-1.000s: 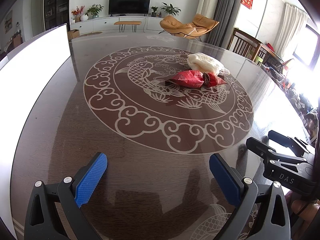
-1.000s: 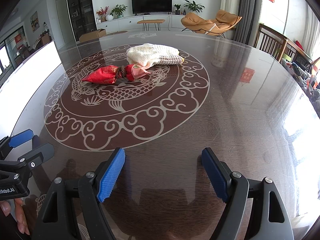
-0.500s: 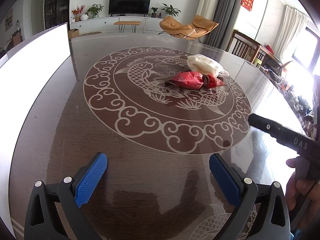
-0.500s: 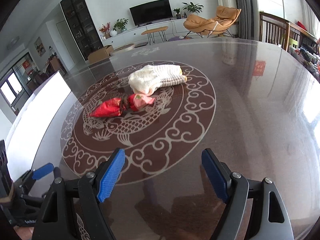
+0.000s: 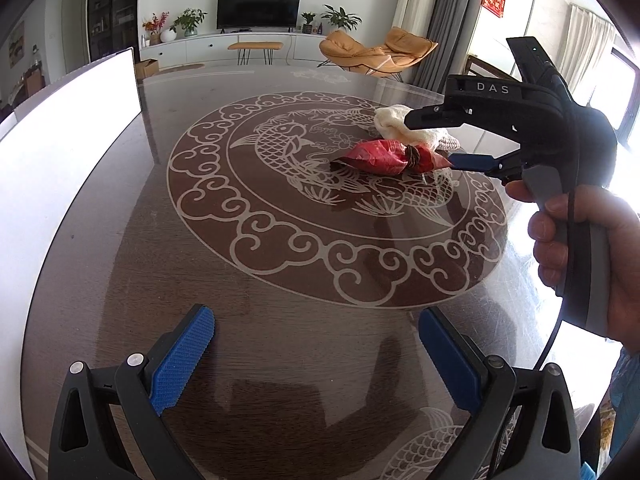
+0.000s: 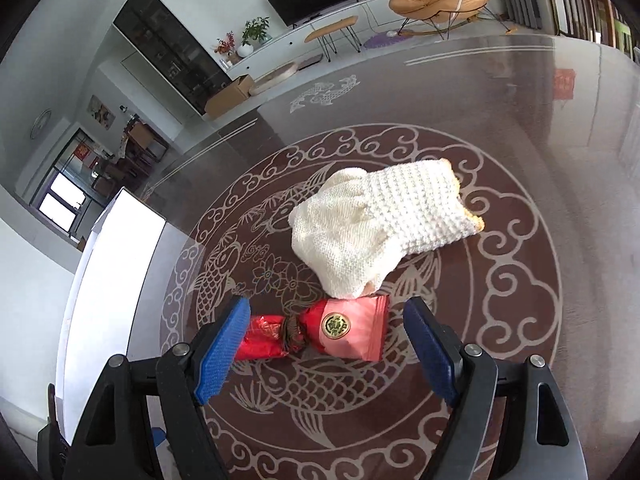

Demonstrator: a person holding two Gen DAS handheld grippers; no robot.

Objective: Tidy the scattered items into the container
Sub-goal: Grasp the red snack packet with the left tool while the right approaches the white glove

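You're working in strong daylight that pours in from the windows (image 5: pixel 624 80) on the right of the left wrist view, washing that edge to white. The glossy table (image 5: pixel 280 280) throws back glare and soft reflections, and the white container (image 5: pixel 60 152) is blown out with no detail. Both views stay sharp at centre, but the fisheye bends straight lines and the corners go black

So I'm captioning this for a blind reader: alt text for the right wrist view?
The open right gripper straddles a red pouch on a dark patterned table; a white knitted glove lies just beyond.
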